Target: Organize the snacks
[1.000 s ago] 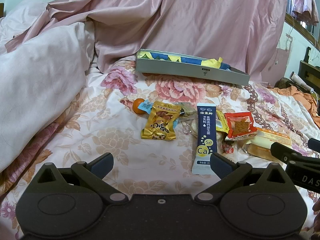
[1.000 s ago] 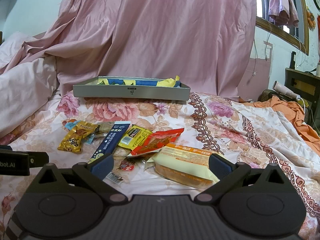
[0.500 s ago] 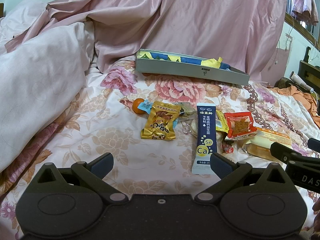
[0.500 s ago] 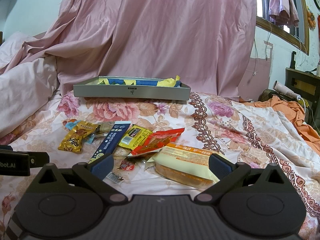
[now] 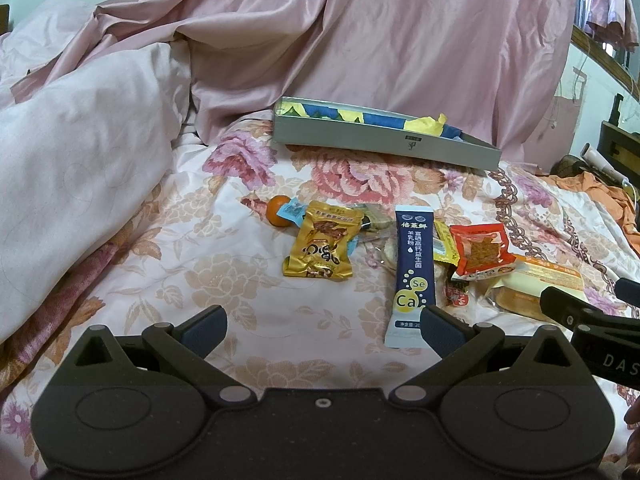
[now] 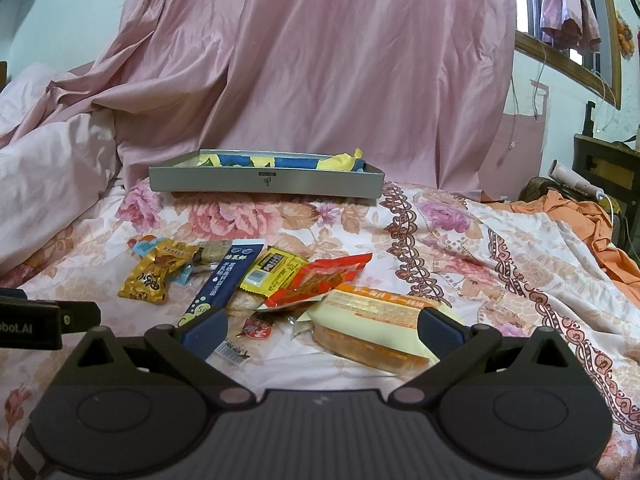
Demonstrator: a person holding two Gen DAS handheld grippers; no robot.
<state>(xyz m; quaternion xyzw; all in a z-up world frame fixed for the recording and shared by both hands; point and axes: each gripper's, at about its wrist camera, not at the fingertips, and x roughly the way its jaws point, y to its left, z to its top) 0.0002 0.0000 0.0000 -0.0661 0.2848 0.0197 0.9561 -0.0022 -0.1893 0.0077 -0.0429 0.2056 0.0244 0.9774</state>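
Surface: a bed under a floral bedspread (image 5: pixel 224 280), pink sheet (image 6: pixel 320 80) draped behind, pale quilt (image 5: pixel 80 152) bunched at the left.
Tray: grey shallow tray (image 6: pixel 266 182) at the far side of the bedspread, lined with blue and yellow paper, well apart from the snacks.
Snack pile: loose heap mid-bed, packets overlapping.
Gold packet (image 5: pixel 320 246): crinkled foil, leftmost of the wrappers, lying flat.
Orange sweet (image 5: pixel 278 210): round, just behind the gold packet, a small blue wrapper (image 5: pixel 291 211) touching it.
Blue sachet (image 5: pixel 412 272): long, dark, marked "Se Ca", lying lengthwise.
Yellow packet (image 6: pixel 272 270): partly under the red packet (image 6: pixel 320 280).
Cake pack (image 6: pixel 372 328): pale wrapper, orange band, nearest the right gripper.
Left gripper (image 5: pixel 322 326): jaws wide, holding nothing, above bare bedspread.
Right gripper (image 6: pixel 320 330): jaws wide, empty, flanking the cake pack's near end.
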